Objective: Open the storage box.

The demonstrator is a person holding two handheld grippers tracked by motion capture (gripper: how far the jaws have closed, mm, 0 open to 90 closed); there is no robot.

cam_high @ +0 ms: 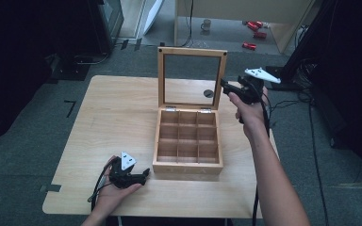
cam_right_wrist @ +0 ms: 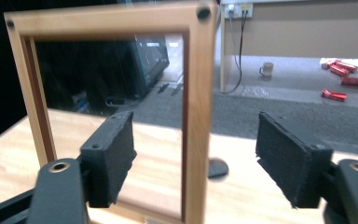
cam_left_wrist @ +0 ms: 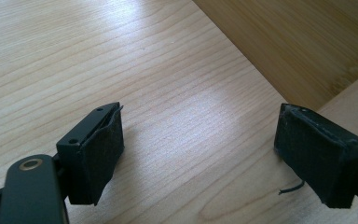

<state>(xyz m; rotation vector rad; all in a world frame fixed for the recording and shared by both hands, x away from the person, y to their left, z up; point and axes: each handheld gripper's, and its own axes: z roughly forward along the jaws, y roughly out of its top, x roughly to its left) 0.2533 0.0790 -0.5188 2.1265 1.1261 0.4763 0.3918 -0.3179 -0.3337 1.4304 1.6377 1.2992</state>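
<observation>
Black felt pads line the right tool [cam_right_wrist: 193,161], whose jaws stand wide apart on either side of the right-hand frame bar of the lid [cam_right_wrist: 196,93]; the pads do not press on it. No earlier look is at hand, so only this spread is told. In the high view the right tool [cam_high: 227,86] sits just beside the lid's right edge, held by one hand [cam_high: 250,110] above the desk's far right part. The lid is one glazed wooden frame, standing upright on two small hinges at the back of one wooden box [cam_high: 188,165]. The box rests near the middle of the desk [cam_high: 103,103] and is split into nine compartments, three rows of three. One dark round spot [cam_right_wrist: 217,168] lies on the desk behind the lid. The left tool [cam_left_wrist: 198,154] has its jaws wide with nothing between them, resting low near the desk's near edge, just left of the box's front left corner.
</observation>
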